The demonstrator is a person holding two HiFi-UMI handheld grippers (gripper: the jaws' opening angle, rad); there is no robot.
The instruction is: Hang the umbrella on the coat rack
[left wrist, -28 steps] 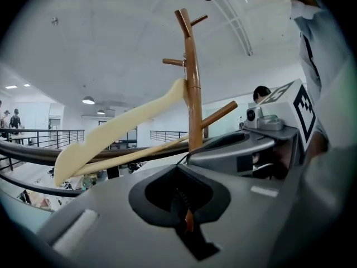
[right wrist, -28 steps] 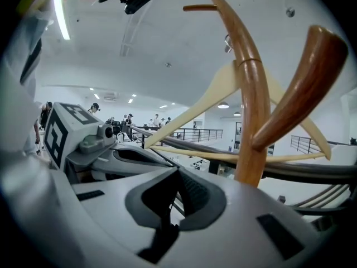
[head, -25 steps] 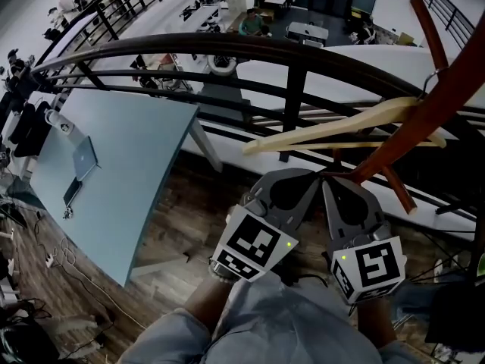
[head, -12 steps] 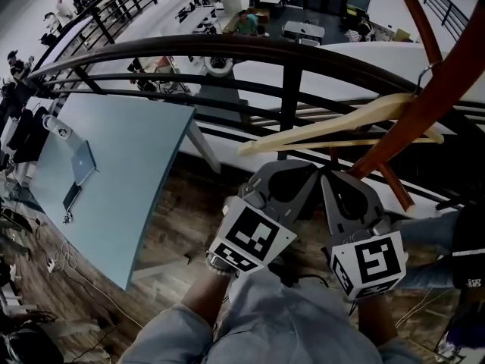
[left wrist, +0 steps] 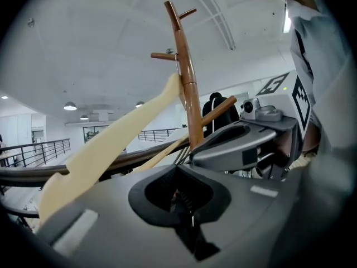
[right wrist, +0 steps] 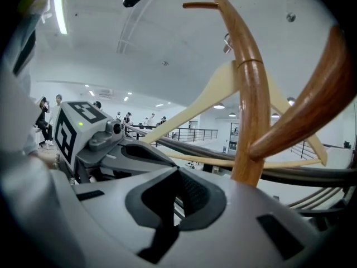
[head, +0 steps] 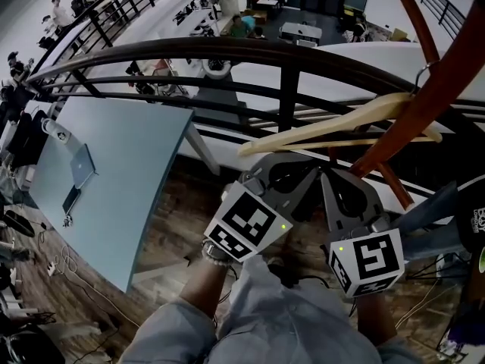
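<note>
No legible text or numbers.

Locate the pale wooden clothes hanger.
Head view, right of centre: the pale wooden hanger hangs from the brown wooden coat rack, in front of the dark curved railing.

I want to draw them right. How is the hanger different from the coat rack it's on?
The hanger is pale cream; the coat rack is reddish brown. The hanger is flat and lies sideways; the coat rack is round, with pegs slanting upward. The hanger dangles; the coat rack carries it. Both look wooden.
</note>
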